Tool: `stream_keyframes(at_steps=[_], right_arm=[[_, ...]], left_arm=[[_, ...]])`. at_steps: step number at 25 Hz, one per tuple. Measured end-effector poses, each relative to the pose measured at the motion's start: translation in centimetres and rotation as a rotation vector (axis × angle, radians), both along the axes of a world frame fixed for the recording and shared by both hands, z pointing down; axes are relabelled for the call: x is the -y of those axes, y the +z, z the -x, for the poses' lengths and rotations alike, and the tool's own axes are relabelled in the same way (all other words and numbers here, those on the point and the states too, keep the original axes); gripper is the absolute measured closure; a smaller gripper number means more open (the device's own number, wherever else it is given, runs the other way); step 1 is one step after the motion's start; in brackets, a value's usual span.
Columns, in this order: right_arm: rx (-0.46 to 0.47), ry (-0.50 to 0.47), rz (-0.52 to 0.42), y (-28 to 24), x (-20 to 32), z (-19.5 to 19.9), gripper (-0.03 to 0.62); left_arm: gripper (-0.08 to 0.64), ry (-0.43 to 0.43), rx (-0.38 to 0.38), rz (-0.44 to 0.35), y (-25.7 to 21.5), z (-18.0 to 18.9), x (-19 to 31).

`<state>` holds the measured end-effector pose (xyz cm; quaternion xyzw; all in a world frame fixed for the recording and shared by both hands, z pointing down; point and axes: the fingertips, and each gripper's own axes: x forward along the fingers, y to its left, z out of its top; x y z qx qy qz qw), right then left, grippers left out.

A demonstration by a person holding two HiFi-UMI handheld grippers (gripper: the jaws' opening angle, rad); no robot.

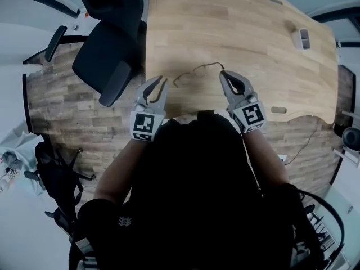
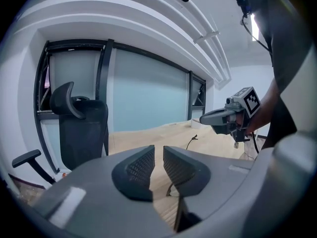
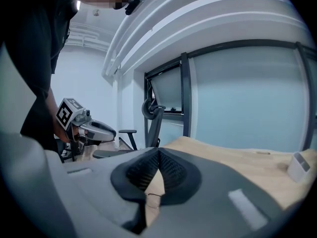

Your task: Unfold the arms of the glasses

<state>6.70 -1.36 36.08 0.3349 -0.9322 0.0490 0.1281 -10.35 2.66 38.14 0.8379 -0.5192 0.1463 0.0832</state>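
Glasses point(image 1: 199, 69) with a thin wire frame lie on a pale wooden table point(image 1: 236, 21), close to its near edge and between two hand-held tools. The head view looks steeply down over a person in dark clothing.

The left tool point(image 1: 163, 81) hovers just left of the glasses. Its two pads point(image 2: 140, 166) stand a little apart with only bare table showing in the gap, so it grips nothing.

The right tool point(image 1: 224, 73) sits at the right end of the glasses, its tip very near the end of one outstretched arm. Its own view shows the right tool point(image 3: 158, 153) closed, pads meeting at the tip. A fine piece of wire point(image 3: 148, 194) shows through the slit below the pads. From the left gripper view, the curved end of that arm point(image 2: 194, 138) stands just under the right tool point(image 2: 204, 118), seemingly not touching it.

A black office chair point(image 1: 107, 55) stands off the table's left side, and a small white container point(image 1: 302, 38) rests near its far right edge.
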Motion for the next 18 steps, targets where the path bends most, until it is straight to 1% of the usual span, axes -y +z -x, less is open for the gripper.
stream_keyframes(at_steps=[4,18], right_arm=[[0.002,-0.006,-0.013,-0.18,0.5,0.01,0.592],[0.017,-0.02,-0.021,-0.6,1.12,0.18,0.592]], left_arm=[[0.502,0.008,0.007,-0.003,-0.19,-0.26,0.27],[0.502,-0.011,0.016,-0.005,-0.62,0.0,0.02]])
